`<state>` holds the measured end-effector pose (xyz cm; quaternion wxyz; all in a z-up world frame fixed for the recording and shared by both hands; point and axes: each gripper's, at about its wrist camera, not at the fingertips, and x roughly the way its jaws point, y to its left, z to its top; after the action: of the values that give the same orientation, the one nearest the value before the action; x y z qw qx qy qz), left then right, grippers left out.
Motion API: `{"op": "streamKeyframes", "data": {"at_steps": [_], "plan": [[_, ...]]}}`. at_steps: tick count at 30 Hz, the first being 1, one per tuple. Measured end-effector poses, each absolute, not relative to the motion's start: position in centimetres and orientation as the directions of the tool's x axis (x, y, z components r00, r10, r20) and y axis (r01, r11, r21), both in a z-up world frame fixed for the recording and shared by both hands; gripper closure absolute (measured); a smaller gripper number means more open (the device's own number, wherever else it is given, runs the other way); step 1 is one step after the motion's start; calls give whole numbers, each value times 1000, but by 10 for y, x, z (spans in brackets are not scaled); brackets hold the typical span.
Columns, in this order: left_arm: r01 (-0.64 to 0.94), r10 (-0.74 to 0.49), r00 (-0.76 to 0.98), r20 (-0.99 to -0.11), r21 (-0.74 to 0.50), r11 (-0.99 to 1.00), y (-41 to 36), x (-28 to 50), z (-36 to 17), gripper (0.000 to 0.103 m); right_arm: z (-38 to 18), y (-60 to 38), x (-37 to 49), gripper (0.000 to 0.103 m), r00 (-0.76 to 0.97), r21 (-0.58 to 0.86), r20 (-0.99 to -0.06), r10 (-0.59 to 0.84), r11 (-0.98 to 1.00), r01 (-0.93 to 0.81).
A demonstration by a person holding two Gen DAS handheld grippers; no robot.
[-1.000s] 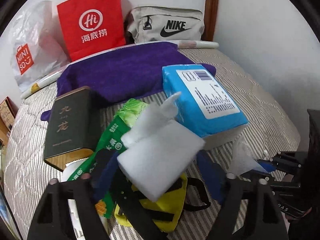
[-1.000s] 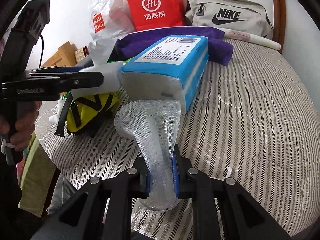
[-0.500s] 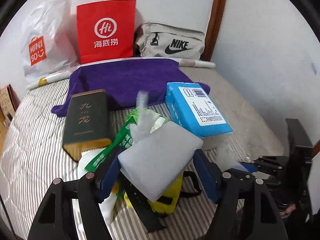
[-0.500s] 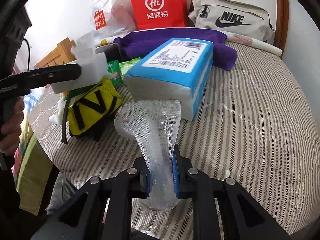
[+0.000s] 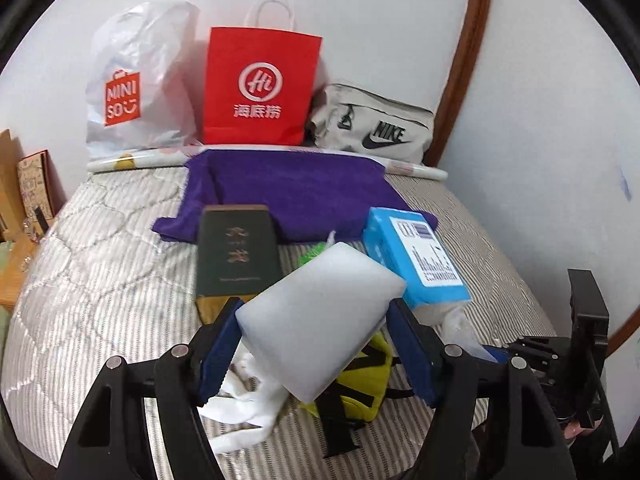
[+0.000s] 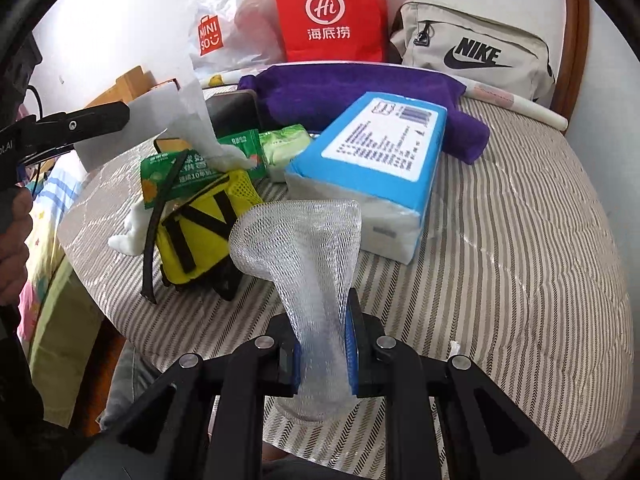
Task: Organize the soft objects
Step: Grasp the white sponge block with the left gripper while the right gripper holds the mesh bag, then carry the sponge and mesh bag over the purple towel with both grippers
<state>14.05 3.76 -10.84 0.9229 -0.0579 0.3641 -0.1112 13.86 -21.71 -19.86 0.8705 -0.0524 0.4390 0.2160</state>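
Blue-padded fingers (image 5: 218,350) of the left gripper (image 5: 316,350) pinch a white rectangular foam block (image 5: 320,320), now lifted clear of the striped mattress (image 5: 100,272) and the green snack packets (image 6: 180,172) it hung near a second ago. Rightward, the right gripper (image 6: 322,354) stays clamped on a clear foam-mesh sleeve (image 6: 304,248) before the blue tissue pack (image 6: 380,152). Judging by this, both soft pieces are ready to place.

A home bedroom is indicated: a striped quilted mattress (image 6: 520,240) is seen against white walls, with a red paper shopping bag (image 5: 260,88), a Miniso plastic bag (image 5: 132,88) and a Nike pouch (image 6: 476,52) propped at its far edge.
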Motion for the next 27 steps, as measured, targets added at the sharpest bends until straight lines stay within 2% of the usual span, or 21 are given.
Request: {"op": "streamKeyframes", "data": {"at_steps": [14, 27], "plan": [[54, -175, 744, -645, -203, 978, 79, 152, -96, 32, -162, -218, 154, 86, 567, 72, -762, 314, 910, -408], [18, -166, 731, -662, -225, 974, 94, 183, -94, 32, -146, -219, 194, 86, 587, 77, -749, 306, 921, -383]]}}
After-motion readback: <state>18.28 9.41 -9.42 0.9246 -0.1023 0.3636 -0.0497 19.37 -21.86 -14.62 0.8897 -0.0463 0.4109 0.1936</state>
